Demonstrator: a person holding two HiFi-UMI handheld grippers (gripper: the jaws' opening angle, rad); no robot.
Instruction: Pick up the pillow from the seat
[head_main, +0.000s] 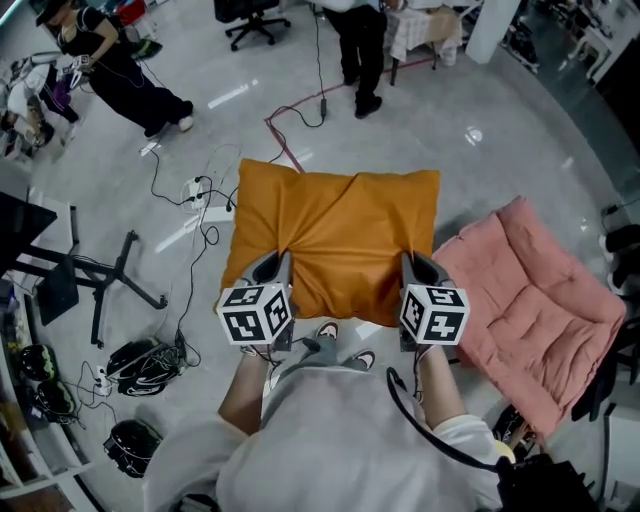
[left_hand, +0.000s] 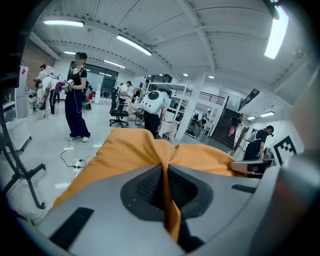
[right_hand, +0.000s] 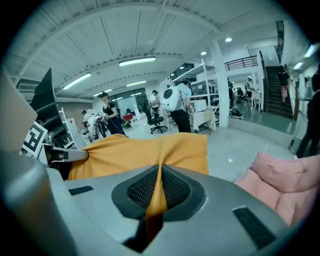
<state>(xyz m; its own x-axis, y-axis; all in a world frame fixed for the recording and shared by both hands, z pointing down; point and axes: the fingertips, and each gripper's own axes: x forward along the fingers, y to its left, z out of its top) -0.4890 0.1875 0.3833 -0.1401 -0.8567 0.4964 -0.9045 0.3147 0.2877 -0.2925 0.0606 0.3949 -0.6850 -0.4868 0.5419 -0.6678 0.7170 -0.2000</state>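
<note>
A large mustard-orange square fabric pillow (head_main: 335, 230) is off the seat and hangs in the air in front of the person, carried by nothing but the two claws. The quilted pink padded seat (head_main: 540, 310) lies on the floor to the right. The pillow's right edge is just beside the seat's left edge in the head view, and whether the two touch cannot be told.

The left gripper (head_main: 280, 263) is pressed together on a thin fold of the orange cover near the pillow's near left corner. The right gripper (head_main: 412, 263) pinches a similar fold near the near right corner. In both gripper views only a narrow ridge of cloth runs between the ribbed pads, and creases fan out from each pinch.

The likeliest trouble is slipping. Each claw holds only the cover, not the filling, so the pillow's weight pulling on that smooth cloth could draw a fold out of the pads. If one side lets go, the pillow would swing from the other corner and drop towards the grey floor, where loose black cables (head_main: 205, 215) trail. Uneven lifting or pulling the hands apart would strain the folds further.
</note>
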